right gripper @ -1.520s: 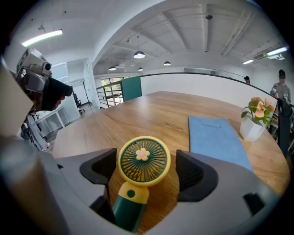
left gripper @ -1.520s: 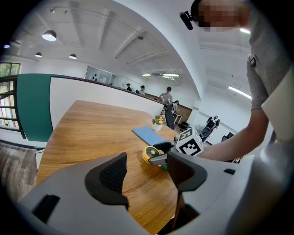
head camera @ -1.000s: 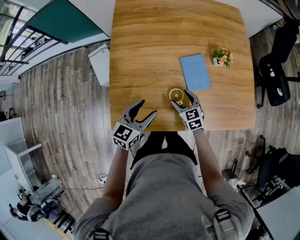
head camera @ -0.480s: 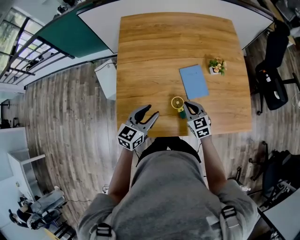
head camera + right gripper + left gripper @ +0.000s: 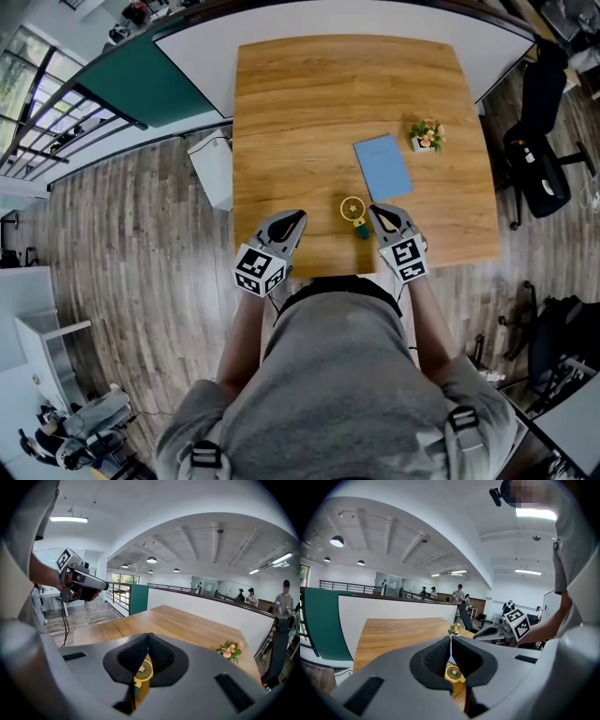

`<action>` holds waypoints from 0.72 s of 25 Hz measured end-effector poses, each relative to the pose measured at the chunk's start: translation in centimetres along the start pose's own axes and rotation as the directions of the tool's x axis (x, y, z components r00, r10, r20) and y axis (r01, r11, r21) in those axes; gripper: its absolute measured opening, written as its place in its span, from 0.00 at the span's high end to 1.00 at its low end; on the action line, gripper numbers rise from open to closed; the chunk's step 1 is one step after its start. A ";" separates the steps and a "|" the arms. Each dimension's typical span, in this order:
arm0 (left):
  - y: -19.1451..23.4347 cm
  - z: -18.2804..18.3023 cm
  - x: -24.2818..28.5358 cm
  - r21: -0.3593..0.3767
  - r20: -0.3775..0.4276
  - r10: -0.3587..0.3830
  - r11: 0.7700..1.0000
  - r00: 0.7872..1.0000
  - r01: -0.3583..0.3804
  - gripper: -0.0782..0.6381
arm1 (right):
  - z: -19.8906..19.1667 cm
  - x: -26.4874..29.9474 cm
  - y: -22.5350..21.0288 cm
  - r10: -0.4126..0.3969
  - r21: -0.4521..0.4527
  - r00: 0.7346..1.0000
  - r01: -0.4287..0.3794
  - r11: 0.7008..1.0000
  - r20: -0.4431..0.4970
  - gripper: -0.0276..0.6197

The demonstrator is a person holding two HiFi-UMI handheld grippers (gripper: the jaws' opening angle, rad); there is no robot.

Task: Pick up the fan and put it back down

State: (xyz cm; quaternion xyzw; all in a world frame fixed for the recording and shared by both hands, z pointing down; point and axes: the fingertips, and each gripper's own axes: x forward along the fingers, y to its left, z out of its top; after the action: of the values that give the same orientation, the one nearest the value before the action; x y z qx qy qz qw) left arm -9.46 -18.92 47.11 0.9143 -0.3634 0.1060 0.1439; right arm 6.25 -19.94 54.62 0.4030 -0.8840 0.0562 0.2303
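Left gripper [image 5: 298,217] just closed empty; right gripper [image 5: 376,211], spread earlier, sits pinched beside fan [image 5: 352,208].

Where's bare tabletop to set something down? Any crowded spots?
Free: the whole far half of the table and the left strip beside the blue notebook, beyond the left gripper. Crowded: near right, where notebook, fan, plant pot and right gripper cluster.

Bright, even indoor light falls from ceiling panels [image 5: 533,513] and round lamps [image 5: 151,559] (the panels glare white). The wooden table [image 5: 309,112] shows only faint shadows. Both gripper views bend strongly, with black corners. The left gripper [image 5: 450,641] looks soft near the lens.
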 end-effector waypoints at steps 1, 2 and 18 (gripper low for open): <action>0.0 0.1 -0.1 0.003 0.002 -0.001 1.000 1.000 0.001 0.85 | 0.2 -0.1 0.0 -0.003 -0.005 1.000 0.003 1.000 0.004 0.95; 0.1 0.2 -0.2 0.005 0.004 -0.002 1.000 1.000 0.002 0.86 | 0.4 -0.2 0.0 -0.005 -0.008 1.000 0.005 1.000 0.007 0.95; 1.5 0.3 -0.8 0.012 -0.003 0.001 1.000 1.000 -0.001 0.86 | 1.1 0.5 0.7 -0.006 -0.030 1.000 0.006 1.000 0.011 0.95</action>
State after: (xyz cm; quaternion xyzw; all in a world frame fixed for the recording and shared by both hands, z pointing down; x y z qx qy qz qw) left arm -11.06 -19.52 46.88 0.9149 -0.3629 0.1097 0.1390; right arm 5.10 -20.12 53.94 0.4024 -0.8847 0.0399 0.2318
